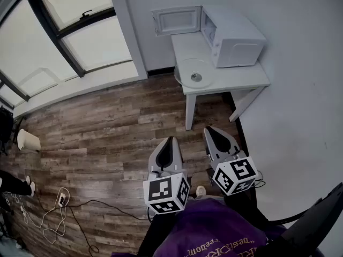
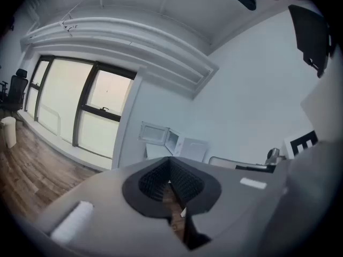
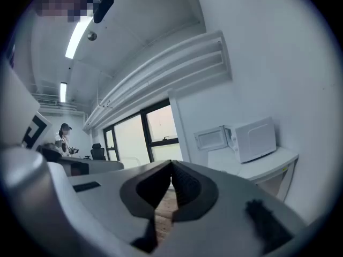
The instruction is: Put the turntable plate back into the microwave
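A white microwave stands on a small white table against the wall, its door swung open to the left. The clear glass turntable plate lies flat on the table's near left corner, in front of the microwave. My left gripper and right gripper hover over the wooden floor well short of the table, both shut and empty. The left gripper view shows the microwave far off; the right gripper view shows the microwave with its open door.
Large windows run along the left wall. A white bin and loose cables lie on the floor at left. A person sits at desks far back in the right gripper view. The white wall borders the table's right side.
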The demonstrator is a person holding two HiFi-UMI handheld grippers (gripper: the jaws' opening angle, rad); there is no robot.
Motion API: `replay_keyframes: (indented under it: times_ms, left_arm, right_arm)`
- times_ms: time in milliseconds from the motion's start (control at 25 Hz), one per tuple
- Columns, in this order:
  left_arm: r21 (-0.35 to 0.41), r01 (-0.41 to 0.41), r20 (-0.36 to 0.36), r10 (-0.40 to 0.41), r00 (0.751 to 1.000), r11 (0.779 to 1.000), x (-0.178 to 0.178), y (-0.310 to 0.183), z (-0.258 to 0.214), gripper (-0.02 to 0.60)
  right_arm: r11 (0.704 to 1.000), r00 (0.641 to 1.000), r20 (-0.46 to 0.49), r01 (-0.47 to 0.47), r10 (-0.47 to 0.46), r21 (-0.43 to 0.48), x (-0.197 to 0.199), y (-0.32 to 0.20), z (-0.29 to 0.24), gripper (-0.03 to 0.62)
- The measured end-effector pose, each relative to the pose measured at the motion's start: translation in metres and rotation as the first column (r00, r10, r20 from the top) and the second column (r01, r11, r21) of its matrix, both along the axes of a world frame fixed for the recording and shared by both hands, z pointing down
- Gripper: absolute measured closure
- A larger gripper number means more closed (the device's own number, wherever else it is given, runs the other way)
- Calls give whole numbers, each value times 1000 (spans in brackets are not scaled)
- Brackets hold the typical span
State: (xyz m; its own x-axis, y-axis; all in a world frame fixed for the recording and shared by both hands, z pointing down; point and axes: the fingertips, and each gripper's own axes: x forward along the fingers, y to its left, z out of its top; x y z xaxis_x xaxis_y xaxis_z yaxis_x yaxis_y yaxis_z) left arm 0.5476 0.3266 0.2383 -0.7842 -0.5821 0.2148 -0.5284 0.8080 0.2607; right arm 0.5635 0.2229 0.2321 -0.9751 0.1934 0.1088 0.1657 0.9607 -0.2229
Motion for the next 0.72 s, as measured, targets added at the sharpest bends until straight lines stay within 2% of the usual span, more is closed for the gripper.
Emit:
replay_keyframes:
  times_ms: [160,400,560,720]
  left_arm:
    - [23,-24,28,23,999,999,-8,14,-1,577]
    - [27,-4,-24,4,1000,1000,-15,31,25,577]
    - [30,21,-45,-20,999,999,-40,34,36,577]
    - [30,12,-88,-9,996,999,-69,24,56,577]
  right_arm:
    - [1000,1000,1,8,-8,17,-13,11,3,588]
    - [1000,999,-31,23,-22,20,-22,25,23,588]
    - [1000,999,-48,18,-17,22,-43,22,32,587]
    - [1000,998,-70,1,0,8,-75,9,48,588]
